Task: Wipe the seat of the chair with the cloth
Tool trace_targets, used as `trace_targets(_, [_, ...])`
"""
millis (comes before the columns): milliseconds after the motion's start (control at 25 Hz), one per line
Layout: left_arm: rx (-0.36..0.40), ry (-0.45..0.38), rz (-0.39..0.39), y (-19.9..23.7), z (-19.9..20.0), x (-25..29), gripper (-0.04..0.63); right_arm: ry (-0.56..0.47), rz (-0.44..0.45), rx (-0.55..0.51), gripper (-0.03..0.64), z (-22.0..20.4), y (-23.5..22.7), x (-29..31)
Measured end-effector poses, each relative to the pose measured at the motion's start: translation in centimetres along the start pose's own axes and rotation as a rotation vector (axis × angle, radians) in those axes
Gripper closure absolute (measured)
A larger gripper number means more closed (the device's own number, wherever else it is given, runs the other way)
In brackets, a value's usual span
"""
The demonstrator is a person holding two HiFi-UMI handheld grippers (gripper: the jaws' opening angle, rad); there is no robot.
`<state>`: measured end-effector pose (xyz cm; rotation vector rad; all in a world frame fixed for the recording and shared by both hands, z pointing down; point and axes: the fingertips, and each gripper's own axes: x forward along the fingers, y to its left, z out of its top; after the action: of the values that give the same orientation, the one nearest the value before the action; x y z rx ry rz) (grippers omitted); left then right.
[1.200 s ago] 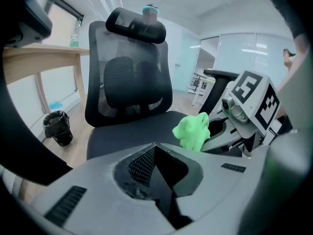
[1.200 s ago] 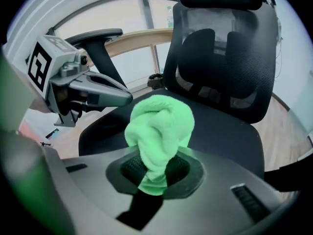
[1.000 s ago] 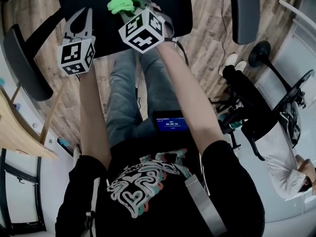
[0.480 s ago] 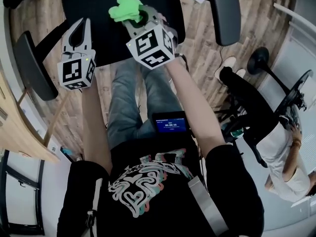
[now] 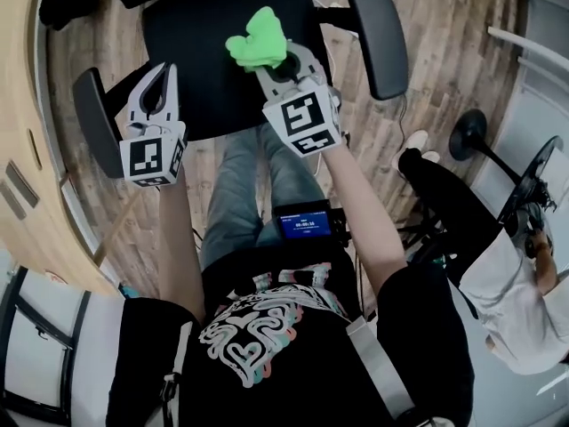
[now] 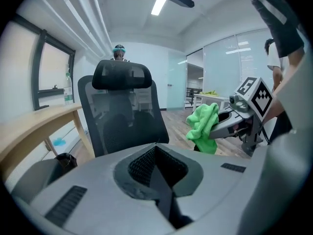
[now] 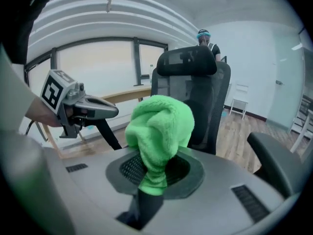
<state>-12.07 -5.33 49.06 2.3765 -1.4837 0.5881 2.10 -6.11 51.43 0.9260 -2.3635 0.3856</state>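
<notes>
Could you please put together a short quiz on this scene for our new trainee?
1. True or false: the left gripper holds the green cloth.
2. What colour is the chair seat? A) black B) white C) red
3. Fill in: the left gripper's jaws stand ___, with nothing between them.
Key: 1 false, the right gripper is shut on it; 2 A; 3 together.

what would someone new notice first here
The bright green cloth, bunched in the right gripper over the black chair seat. Next comes the left gripper, shut and empty, at the seat's left edge near the armrest.
</notes>
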Motion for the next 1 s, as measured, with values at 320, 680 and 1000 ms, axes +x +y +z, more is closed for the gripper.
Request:
trace_targets(320, [0.011, -0.104, 0.043, 0.9, 6.5, -3.9, 0.594, -0.091, -0.054, -0.022, 0.549, 5.9, -1.3, -5.9])
trace_targets(680, [0.050, -0.211, 0.075, 1.6, 14.2, -10.1, 0.594, -0.134, -0.134, -0.023, 0.549, 10.9, -2.1, -12.2])
trace_targets(1000, [0.067, -0.253, 0.107, 1.8, 18.6, -14.2, 0.594, -0.258, -0.202, -0.016, 0.549, 16.3, -2.6, -17.0])
